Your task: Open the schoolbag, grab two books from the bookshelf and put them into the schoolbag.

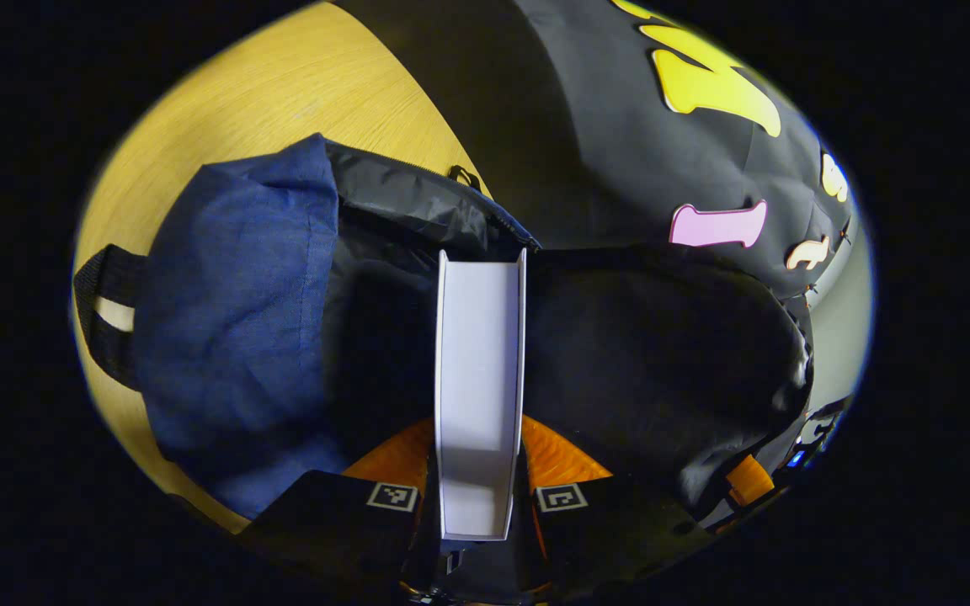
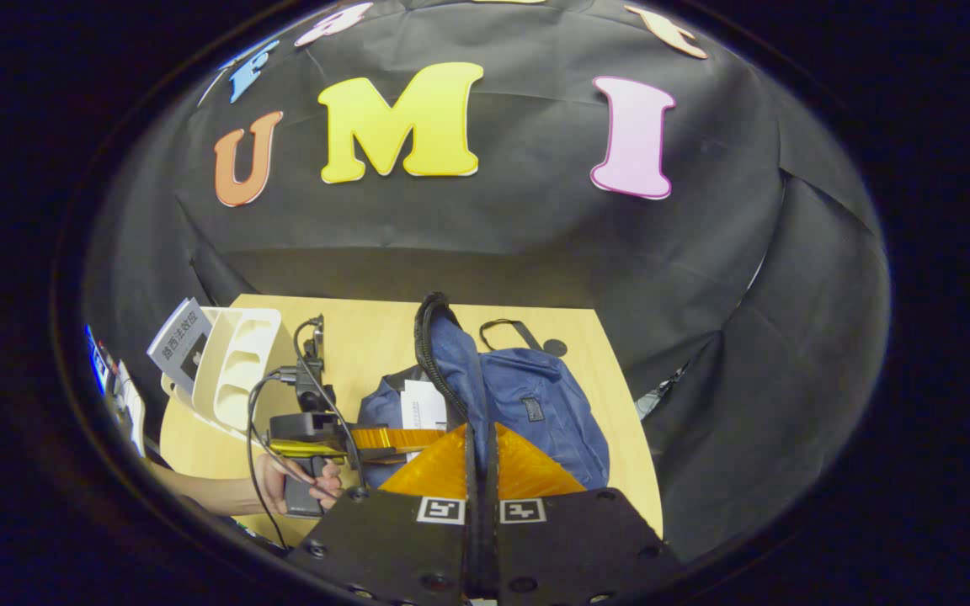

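The left tongs [image 1: 478, 484] are clamped on a white book [image 1: 480, 387], one finger on each cover, and the book's far end pokes into the dark open mouth of the blue schoolbag [image 1: 237, 328]. In the right gripper view the same book [image 2: 423, 408] stands in the schoolbag's [image 2: 527, 404] opening, with the left tongs [image 2: 384, 439] and the hand [image 2: 300, 484] holding them just to the bag's left.

The right tongs [image 2: 480, 471] are pinched together on the bag's black strap [image 2: 439, 353], which runs up from between the fingers and loops over the bag's top.

The schoolbag lies on the wooden table [image 2: 367, 337], near its right edge. Left of the bag stands a white bookshelf [image 2: 237, 366] with another book [image 2: 180, 341] leaning in it. Bare table lies behind the bag, toward the wall.
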`<state>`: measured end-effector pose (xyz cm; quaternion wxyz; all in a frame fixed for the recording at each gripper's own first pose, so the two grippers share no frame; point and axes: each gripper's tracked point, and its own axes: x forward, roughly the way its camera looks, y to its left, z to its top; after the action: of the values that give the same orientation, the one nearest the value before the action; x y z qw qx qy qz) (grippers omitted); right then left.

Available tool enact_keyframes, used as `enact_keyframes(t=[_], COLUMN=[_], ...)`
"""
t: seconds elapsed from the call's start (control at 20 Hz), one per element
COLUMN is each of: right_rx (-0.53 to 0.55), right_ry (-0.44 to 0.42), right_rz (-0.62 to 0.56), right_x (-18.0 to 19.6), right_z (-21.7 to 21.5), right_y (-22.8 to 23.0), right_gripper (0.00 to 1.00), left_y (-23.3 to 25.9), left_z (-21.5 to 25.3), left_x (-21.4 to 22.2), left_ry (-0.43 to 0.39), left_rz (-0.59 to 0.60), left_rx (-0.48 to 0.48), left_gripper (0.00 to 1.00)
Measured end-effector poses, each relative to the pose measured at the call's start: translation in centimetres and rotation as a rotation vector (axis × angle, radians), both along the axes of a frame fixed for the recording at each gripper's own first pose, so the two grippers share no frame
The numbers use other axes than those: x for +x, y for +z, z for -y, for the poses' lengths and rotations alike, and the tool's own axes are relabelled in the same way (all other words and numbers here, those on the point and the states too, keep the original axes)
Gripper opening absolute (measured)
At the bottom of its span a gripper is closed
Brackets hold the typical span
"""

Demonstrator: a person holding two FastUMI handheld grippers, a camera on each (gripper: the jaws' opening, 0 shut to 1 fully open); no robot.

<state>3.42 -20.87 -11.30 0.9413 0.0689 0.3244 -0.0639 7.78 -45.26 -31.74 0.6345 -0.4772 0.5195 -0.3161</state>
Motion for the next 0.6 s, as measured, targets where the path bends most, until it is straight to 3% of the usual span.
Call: enact_keyframes(t=[0.2,0.3,0.4,0.5,0.55,0.6], right_rx=[0.004,0.002,-0.002,-0.002,-0.004,-0.008], right_ry=[0.0,0.004,0.011,0.017,0.018,0.02], right_rz=[-0.003,-0.008,-0.013,-0.014,-0.011,-0.01], right_x=[0.2,0.2,0.2,0.4,0.5,0.5], right_z=[0.0,-0.2,-0.3,-0.6,-0.7,-0.8], right_y=[-0.2,-0.4,-0.6,-0.6,-0.6,-0.6], right_gripper=[0.0,0.0,0.0,0.0,0.0,0.0], left_y=[-1.0,-3.6,-5.0,-4.6,-3.9,-3.4], left_z=[-0.3,-1.3,-2.1,-2.6,-3.7,-4.0], left_x=[0.3,0.5,0.6,0.5,0.6,0.7], left_ry=[-0.015,-0.028,-0.045,-0.062,-0.07,-0.083], left_rz=[0.006,0.005,-0.015,-0.009,0.017,0.046], left_rx=[0.021,0.159,0.248,0.332,0.393,0.438], left_gripper=[0.39,0.43,0.65,0.71,0.84,0.74])
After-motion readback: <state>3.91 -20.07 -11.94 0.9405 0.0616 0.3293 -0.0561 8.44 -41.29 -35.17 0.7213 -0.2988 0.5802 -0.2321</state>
